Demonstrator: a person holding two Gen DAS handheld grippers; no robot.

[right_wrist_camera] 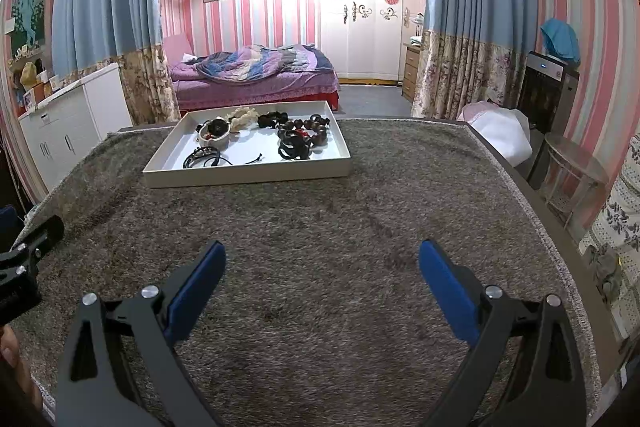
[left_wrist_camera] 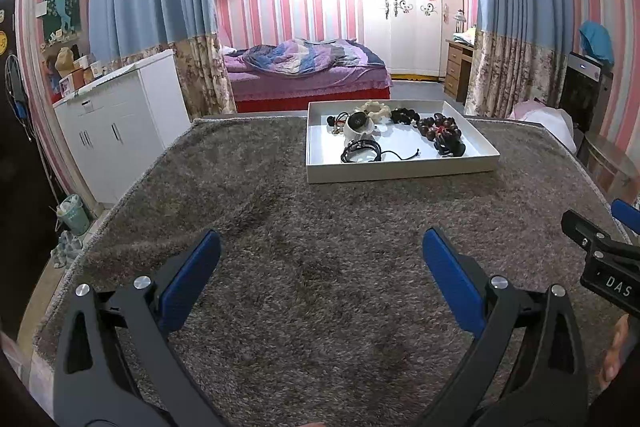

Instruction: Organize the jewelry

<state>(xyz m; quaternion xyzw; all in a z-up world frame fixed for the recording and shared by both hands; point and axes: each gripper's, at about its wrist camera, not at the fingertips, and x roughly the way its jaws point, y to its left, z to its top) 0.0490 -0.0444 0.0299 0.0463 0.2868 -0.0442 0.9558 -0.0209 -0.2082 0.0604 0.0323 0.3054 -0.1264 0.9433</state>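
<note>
Both grippers hover low over the near part of a table covered w/ a shaggy grey-brown rug [left_wrist_camera: 280,211]; left gripper [left_wrist_camera: 321,259] has its jaws spread wide, blue pads well apart, nothing between them but bare rug; right gripper [right_wrist_camera: 322,269] likewise wide open and empty, pads apart over rug; the two sit side by side, the right one's black body showing at the right edge of the left view and the left one's at the left edge of the right view; part of a hand [left_wrist_camera: 614,355] shows by the right edge of the left view. A shallow white tray [left_wrist_camera: 400,169] rests on the rug toward the far edge of the table, well apart from both grippers; all the jewelry lies inside it: dark wooden bead bracelet [left_wrist_camera: 438,129] w/ a red bit at its centre toward the tray's right side, cream bracelet [left_wrist_camera: 374,108] at the tray's far edge, black cord bracelet [left_wrist_camera: 361,151] near the tray's front edge, a thin black cord trailing right of it; other small dark pieces near the far edge, too small to tell. Beyond the table: bed [left_wrist_camera: 304,67], white cabinet [left_wrist_camera: 116,115] on the left.
</note>
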